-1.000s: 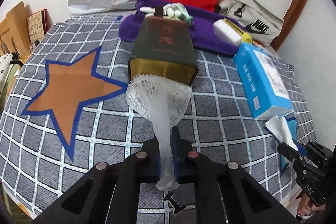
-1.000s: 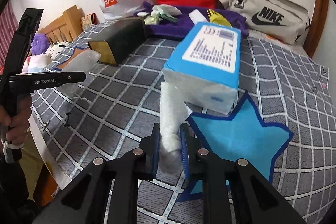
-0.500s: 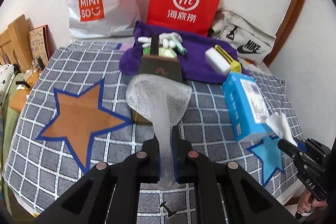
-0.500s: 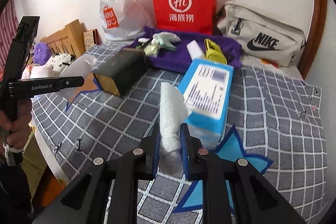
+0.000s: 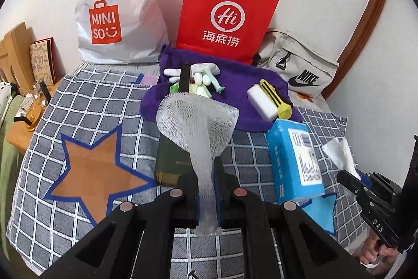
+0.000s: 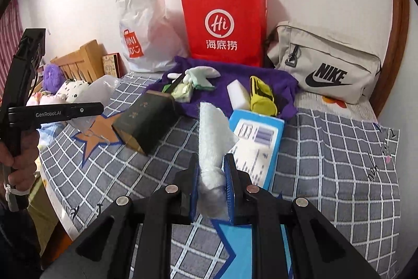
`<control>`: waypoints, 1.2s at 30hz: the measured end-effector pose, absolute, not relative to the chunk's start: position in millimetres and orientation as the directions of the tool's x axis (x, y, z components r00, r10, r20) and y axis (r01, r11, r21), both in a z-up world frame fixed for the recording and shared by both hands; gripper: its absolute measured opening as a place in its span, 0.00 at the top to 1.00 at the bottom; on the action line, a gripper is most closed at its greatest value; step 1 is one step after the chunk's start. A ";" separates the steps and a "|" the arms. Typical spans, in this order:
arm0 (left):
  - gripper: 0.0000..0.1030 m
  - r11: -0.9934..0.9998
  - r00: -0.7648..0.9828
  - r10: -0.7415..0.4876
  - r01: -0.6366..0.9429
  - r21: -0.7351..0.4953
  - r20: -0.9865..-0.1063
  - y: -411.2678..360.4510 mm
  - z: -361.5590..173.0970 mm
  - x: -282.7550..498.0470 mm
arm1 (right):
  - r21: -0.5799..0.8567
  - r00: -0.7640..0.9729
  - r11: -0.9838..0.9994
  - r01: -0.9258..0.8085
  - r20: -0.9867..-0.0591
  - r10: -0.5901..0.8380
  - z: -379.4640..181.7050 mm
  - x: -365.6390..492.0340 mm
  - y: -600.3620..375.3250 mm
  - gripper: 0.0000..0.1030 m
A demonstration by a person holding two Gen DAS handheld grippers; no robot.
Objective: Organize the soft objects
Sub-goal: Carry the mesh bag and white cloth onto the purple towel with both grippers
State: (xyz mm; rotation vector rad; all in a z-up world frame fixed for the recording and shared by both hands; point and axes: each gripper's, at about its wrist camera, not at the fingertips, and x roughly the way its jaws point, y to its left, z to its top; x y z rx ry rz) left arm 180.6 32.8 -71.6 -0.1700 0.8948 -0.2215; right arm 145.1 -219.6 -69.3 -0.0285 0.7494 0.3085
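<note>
My left gripper (image 5: 206,182) is shut on a white foam mesh sleeve (image 5: 198,122), which fans out above the fingers and hides part of a dark green box (image 5: 172,161). My right gripper (image 6: 211,174) is shut on a white tissue (image 6: 213,132) that stands up in front of a blue tissue pack (image 6: 257,145). Both are held above the checked bedspread (image 6: 326,161). An orange star patch (image 5: 96,169) lies left of the dark box, and a blue star patch (image 6: 243,247) shows under the right gripper. Seen from the left wrist, the right gripper (image 5: 365,198) holds the tissue (image 5: 339,151) at the far right.
A purple towel (image 5: 235,80) at the back carries white gloves (image 5: 203,69), a white sponge (image 5: 262,101) and a yellow item (image 5: 277,96). Behind stand a red paper bag (image 5: 224,17), a white Miniso bag (image 5: 117,17) and a beige Nike pouch (image 6: 326,64). A wooden headboard (image 6: 83,62) and plush toys are left.
Both grippers have risen and drawn back with their soft items held; the bed and boxes look smaller and lower, and more of the bags and wall is in view.
</note>
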 end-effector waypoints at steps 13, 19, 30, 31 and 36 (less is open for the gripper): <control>0.91 0.962 0.610 -0.262 0.102 -0.253 -0.748 30.8 -55.1 220.9 | 0.098 0.689 0.951 -0.294 -0.668 0.282 -52.0 201.0 -226.5 0.83; 0.91 0.966 0.615 -0.245 0.091 -0.241 -0.749 28.4 -48.3 246.4 | 0.108 0.689 0.952 -0.287 -0.668 0.283 -44.0 235.7 -233.8 0.83; 0.91 0.962 0.590 -0.252 0.066 -0.265 -0.767 25.2 -55.0 300.9 | 0.123 0.705 0.952 -0.281 -0.646 0.292 -19.4 308.1 -243.8 0.83; 0.91 0.959 0.580 -0.261 0.064 -0.276 -0.772 25.4 -58.1 307.1 | 0.138 0.703 0.952 -0.273 -0.647 0.295 -19.6 316.6 -245.9 0.83; 0.91 0.953 0.549 -0.280 0.060 -0.298 -0.787 24.6 -69.8 335.4 | 0.190 0.696 0.946 -0.262 -0.642 0.322 -23.3 347.2 -249.4 0.83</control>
